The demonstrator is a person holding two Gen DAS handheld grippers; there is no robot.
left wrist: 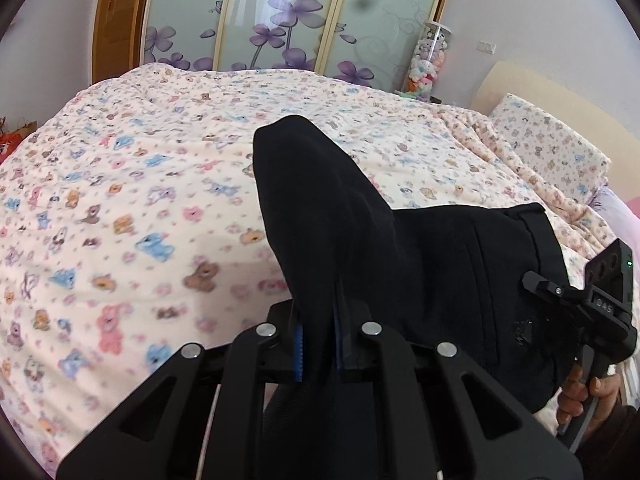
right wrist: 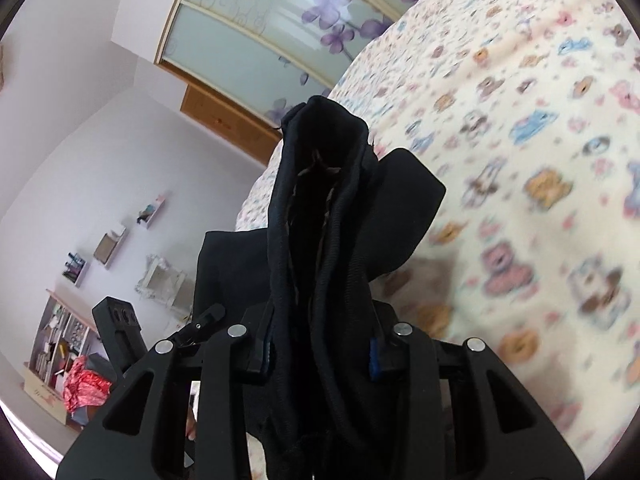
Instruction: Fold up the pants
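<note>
Black pants (left wrist: 440,272) hang between both grippers above the bed. My left gripper (left wrist: 318,344) is shut on a bunched fold of the pants, which rises ahead of the fingers. The waistband and pocket side spreads to the right toward the other gripper's body (left wrist: 600,308), held by a hand at the right edge. In the right wrist view my right gripper (right wrist: 320,354) is shut on a thick bunch of the pants (right wrist: 320,220), with cloth standing up between the fingers. The left gripper's body (right wrist: 120,328) shows at lower left.
The bed (left wrist: 140,200) with a cream bear-print cover fills most of both views. A matching pillow (left wrist: 552,148) lies at the right by the headboard. Sliding wardrobe doors (left wrist: 280,20) with purple flowers stand behind. Shelves (right wrist: 60,344) and a red bag (right wrist: 84,388) are beside the bed.
</note>
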